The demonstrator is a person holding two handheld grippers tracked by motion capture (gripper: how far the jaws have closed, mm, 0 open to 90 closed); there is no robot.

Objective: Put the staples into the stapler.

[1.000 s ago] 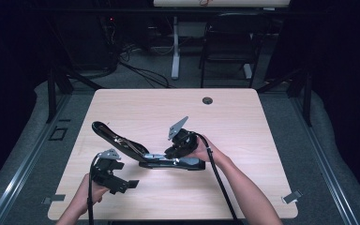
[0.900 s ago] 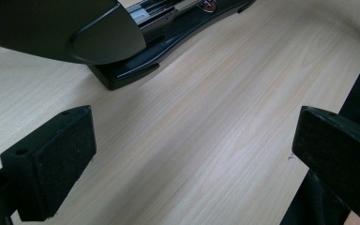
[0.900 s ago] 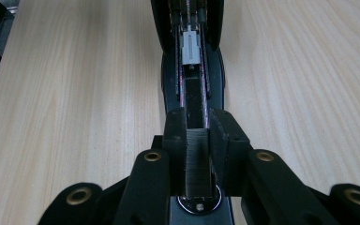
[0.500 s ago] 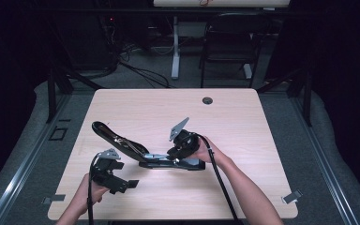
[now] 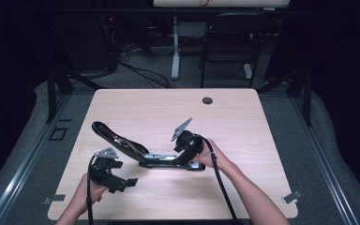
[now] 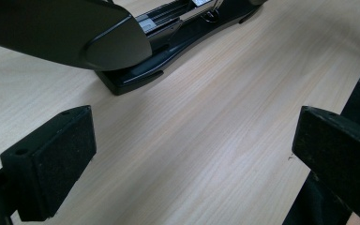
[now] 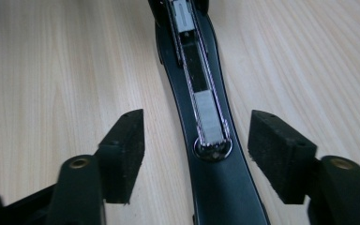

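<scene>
A long black plastic-and-metal stapler (image 5: pixel 143 152) lies opened out near the middle of the pale wood-grain desk (image 5: pixel 243 117), toward the person's edge, and every place below is given from this stapler; its flat base rests on the desk while its curved top arm (image 5: pixel 110 132) swings up and away toward the desk's left side, which seems to be how it must lie for its staple channel (image 7: pixel 201 84) to be reached from above; that channel, a narrow metal track running along the base, is the one container here, and in the right gripper view it holds a short silver block that looks like staples (image 7: pixel 207 119) at its near end, a bare dark stretch beyond that, and a pale sliding piece (image 7: pixel 183 16) at the far end, probably the pusher; the right gripper (image 7: pixel 196 147) stands over the near end of the base with its jaws straddling it, one pad on each side and clear desk visible between pad and base, so it is released and grips nothing; those jaws have just been opening, and the base sits between them untouched; my guess is that the hand has let go after steadying or loading the base; the left gripper (image 5: pixel 114 176) waits in front of the stapler's raised arm, toward the person, its jaws (image 6: pixel 192 154) spread wide over bare desk with nothing between them, likely kept ready to press the top arm down.
</scene>
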